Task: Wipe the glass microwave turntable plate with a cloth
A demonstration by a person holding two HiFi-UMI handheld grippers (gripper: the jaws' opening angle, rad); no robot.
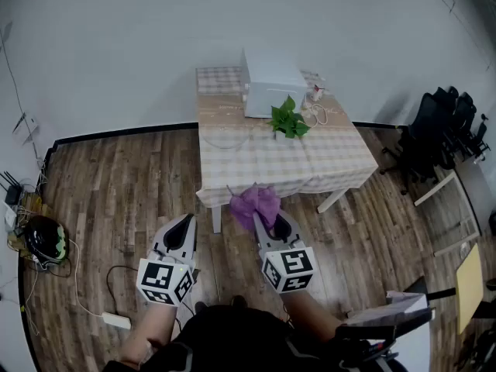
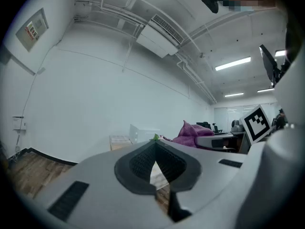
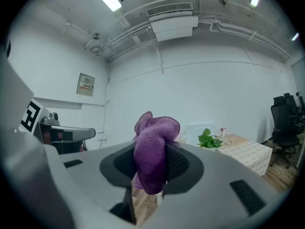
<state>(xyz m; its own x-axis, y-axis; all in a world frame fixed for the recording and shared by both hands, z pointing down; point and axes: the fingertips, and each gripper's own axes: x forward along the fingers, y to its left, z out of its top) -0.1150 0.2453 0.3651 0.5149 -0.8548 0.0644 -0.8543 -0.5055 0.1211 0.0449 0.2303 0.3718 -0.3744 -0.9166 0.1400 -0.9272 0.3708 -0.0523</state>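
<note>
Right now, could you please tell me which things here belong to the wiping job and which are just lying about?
Job: purple cloth in right claw; microwave; table.
Lying about: plant; office chairs; white power adapter.

Bright, even light fills the room. Ceiling strips (image 2: 233, 63) glare white high above the left tongs (image 2: 153, 146) and the right tongs (image 3: 157, 149). Both gripper views bulge, with black corners; the grey bodies nearest the lens go soft, the cloth (image 3: 153, 128) crisp. Ahead of the tongs, the bench (image 1: 263, 157) throws only a faint shadow on the floor (image 1: 116, 192).
</note>
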